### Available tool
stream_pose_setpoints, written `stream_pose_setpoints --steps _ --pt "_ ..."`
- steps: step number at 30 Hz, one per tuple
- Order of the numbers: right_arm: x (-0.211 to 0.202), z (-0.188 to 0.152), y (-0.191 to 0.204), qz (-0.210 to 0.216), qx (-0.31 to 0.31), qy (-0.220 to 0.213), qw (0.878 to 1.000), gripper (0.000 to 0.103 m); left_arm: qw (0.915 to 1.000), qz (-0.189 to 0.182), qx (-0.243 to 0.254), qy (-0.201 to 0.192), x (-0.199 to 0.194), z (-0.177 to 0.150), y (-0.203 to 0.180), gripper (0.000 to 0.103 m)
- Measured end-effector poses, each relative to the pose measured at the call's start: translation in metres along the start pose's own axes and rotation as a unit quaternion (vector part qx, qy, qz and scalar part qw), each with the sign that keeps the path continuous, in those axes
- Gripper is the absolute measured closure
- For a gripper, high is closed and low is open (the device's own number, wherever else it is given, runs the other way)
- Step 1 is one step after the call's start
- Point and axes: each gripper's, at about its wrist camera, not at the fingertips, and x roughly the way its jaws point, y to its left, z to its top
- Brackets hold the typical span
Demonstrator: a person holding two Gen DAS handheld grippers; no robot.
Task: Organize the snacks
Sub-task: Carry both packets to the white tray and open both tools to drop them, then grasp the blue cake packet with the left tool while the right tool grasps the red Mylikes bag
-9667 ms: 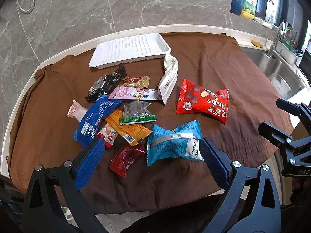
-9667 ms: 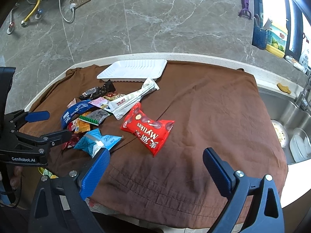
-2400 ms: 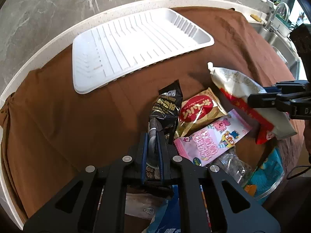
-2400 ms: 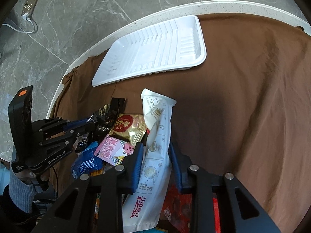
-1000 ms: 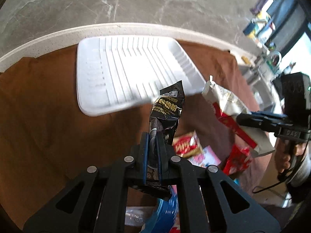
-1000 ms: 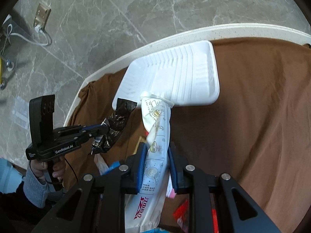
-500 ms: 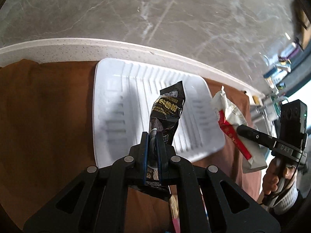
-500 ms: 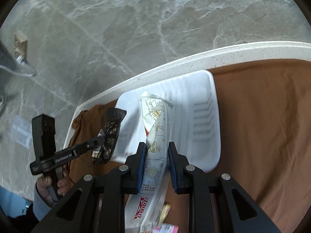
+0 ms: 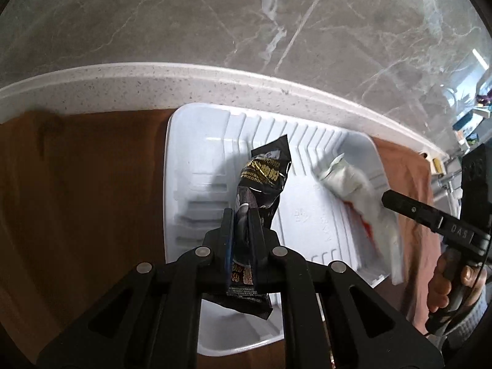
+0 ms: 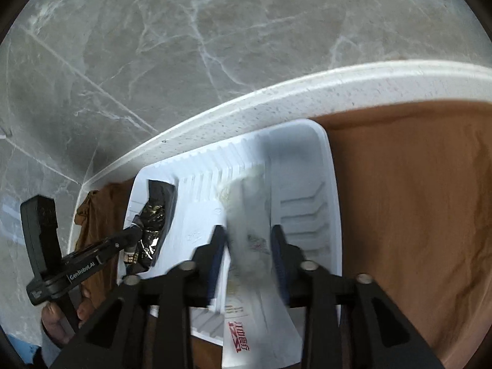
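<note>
The left gripper [image 9: 243,236] is clamping a black snack packet [image 9: 264,181] about midway along its length, jaws nearly together on the wrapper. The packet's long axis is running straight out along the fingers, its far end hanging over the left part of a white ribbed tray [image 9: 184,190]. Whether that end is touching the tray floor cannot be told.

The right gripper [image 10: 249,252] is opening its jaws. A long white snack pouch [image 10: 249,215] is lying between the blue pads [image 10: 278,246], blurred, apparently slipping free. Its long axis is also running along the fingers, far end over the right part of the tray [image 10: 330,184], near end, with red print, hanging past the tray's near rim.

From the left wrist view, the pouch [image 9: 347,178] is sitting to the right of the black packet, apart from it, and the person's hand [image 9: 452,279] is gripping the right tool's handle at the far right.

The tray is resting on a brown cloth [image 9: 77,190] beside the pale counter edge [image 9: 215,77] and a grey marble wall [image 10: 215,46].

Judging from this, the pouch is being released now, and the black packet looks ready to be dropped straight below the left gripper.
</note>
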Motion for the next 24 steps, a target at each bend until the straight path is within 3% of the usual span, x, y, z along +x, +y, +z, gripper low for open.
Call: stream_pose_setpoints --steps 6,14,19,24 --pt "-0.018 -0.003 0.005 0.0 -0.019 -0.02 1.0 0.052 0.9993 0.01 0.011 -0.034 -0.024 -0.005 -0.003 0.095" --pt "-0.07 -0.028 0.028 0.029 -0.056 -0.044 0.997 0.052 0.997 0.018 0.047 -0.059 -0.081 -0.026 -0.021 0.095" --pt "-0.108 -0.062 0.046 0.044 -0.109 -0.045 0.992 0.05 0.9949 0.01 0.089 -0.047 -0.114 -0.069 -0.038 0.095" --pt "-0.135 -0.115 0.048 0.039 -0.184 -0.015 0.982 0.039 0.9912 0.004 0.132 0.0 -0.131 -0.136 -0.056 0.095"
